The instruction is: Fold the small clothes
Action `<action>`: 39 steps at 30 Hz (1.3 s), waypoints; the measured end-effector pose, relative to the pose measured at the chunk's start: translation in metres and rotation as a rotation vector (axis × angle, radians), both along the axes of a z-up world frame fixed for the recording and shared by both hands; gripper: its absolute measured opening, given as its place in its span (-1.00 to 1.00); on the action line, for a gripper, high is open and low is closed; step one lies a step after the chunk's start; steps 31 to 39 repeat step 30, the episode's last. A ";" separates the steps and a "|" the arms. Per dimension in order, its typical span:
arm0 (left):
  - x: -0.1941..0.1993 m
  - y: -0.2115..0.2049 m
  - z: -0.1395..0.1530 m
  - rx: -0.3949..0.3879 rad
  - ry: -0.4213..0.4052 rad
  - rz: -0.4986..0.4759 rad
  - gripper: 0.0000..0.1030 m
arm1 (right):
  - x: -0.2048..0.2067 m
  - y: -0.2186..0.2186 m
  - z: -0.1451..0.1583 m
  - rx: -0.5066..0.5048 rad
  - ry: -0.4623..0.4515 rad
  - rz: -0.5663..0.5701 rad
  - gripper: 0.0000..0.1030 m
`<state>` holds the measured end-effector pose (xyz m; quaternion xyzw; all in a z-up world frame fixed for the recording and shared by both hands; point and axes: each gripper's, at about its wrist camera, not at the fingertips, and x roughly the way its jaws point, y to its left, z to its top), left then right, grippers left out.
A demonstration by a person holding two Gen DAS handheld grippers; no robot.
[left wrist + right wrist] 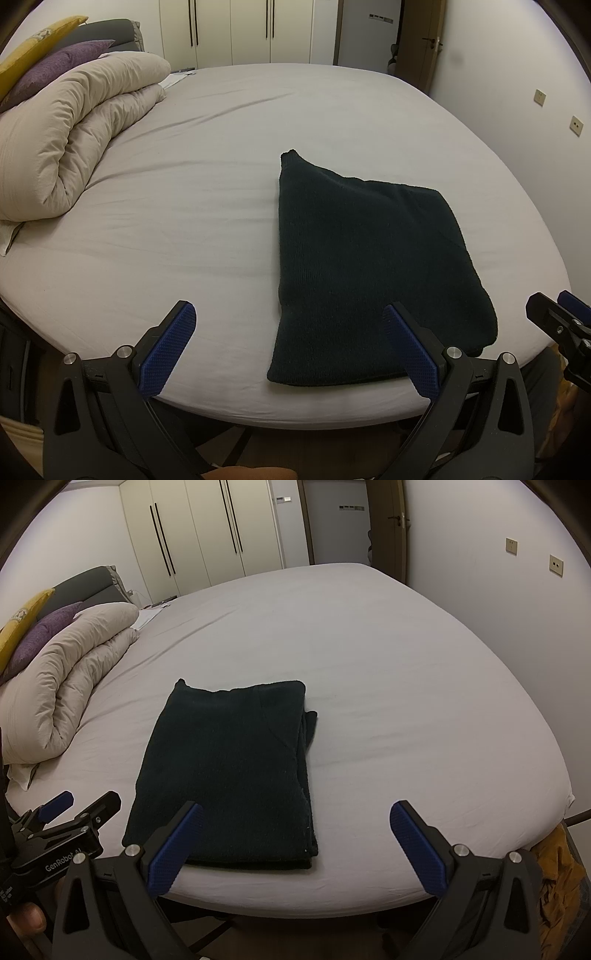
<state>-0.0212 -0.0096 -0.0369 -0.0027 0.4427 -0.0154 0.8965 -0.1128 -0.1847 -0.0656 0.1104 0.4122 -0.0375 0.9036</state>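
A dark knitted garment [365, 266] lies folded flat into a rectangle on the grey bed sheet [221, 155], near the front edge. It also shows in the right wrist view [232, 771]. My left gripper [290, 314] is open and empty, held just above the front edge, its right finger over the garment's near left part. My right gripper [295, 816] is open and empty, its left finger over the garment's near edge. The right gripper also shows at the far right of the left wrist view [554, 317]; the left gripper shows at the far left of the right wrist view [70, 812].
A rolled beige duvet [74, 140] lies at the left of the bed, with purple [55, 66] and yellow [33, 48] pillows behind it. Wardrobes [207, 528] stand beyond the bed. A wall runs along the right. Yellow cloth [561, 878] lies below the bed's right corner.
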 end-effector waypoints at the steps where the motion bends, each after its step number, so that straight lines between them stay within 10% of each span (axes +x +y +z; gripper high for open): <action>1: -0.001 0.000 -0.001 0.001 0.000 -0.001 1.00 | 0.001 -0.001 0.000 -0.001 -0.002 0.000 1.00; 39: -0.001 0.009 -0.006 0.011 0.004 -0.008 1.00 | -0.004 0.001 -0.001 0.011 0.003 0.003 1.00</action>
